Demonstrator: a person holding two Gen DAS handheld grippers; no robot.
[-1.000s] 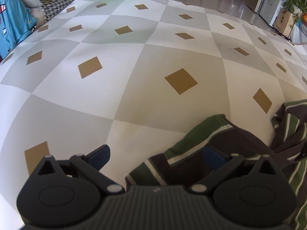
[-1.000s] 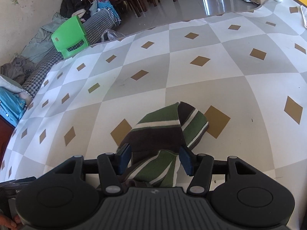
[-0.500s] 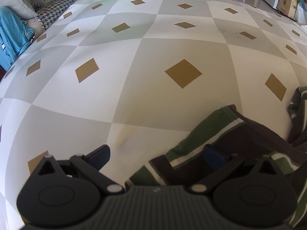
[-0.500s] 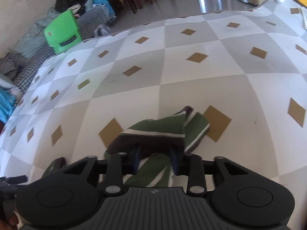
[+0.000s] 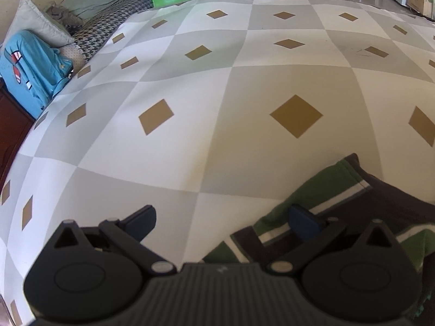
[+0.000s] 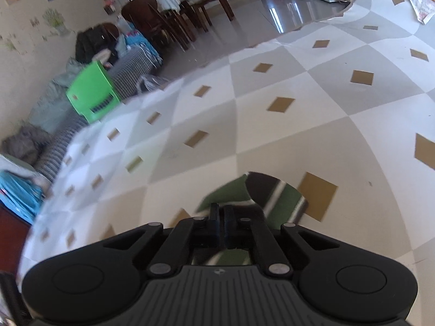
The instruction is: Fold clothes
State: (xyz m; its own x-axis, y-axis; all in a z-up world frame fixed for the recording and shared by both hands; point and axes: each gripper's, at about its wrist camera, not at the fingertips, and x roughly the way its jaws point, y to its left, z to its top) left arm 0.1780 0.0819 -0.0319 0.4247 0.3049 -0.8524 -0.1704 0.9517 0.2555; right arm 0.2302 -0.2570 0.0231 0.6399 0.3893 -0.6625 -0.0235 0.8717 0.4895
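Note:
A green, brown and white striped garment [image 5: 339, 187] lies crumpled on the checked cloth at the lower right of the left wrist view. My left gripper [image 5: 223, 218] hovers open over its near edge; the right fingertip [image 5: 301, 218] is above the fabric, the left one above bare cloth. In the right wrist view my right gripper [image 6: 221, 217] is shut on a fold of the same striped garment [image 6: 277, 195], whose free end sticks out beyond the pads.
The table cloth [image 5: 244, 95] has grey and white diamonds with tan squares. Past its far edge stand a green plastic chair [image 6: 92, 95], a sofa with pillows and blue clothing [image 5: 32, 70], and dark dining chairs [image 6: 163, 19].
The right gripper's jaws closed on the garment fold and the view tilted up. The left gripper stayed open and turned a little, showing more of the sofa side.

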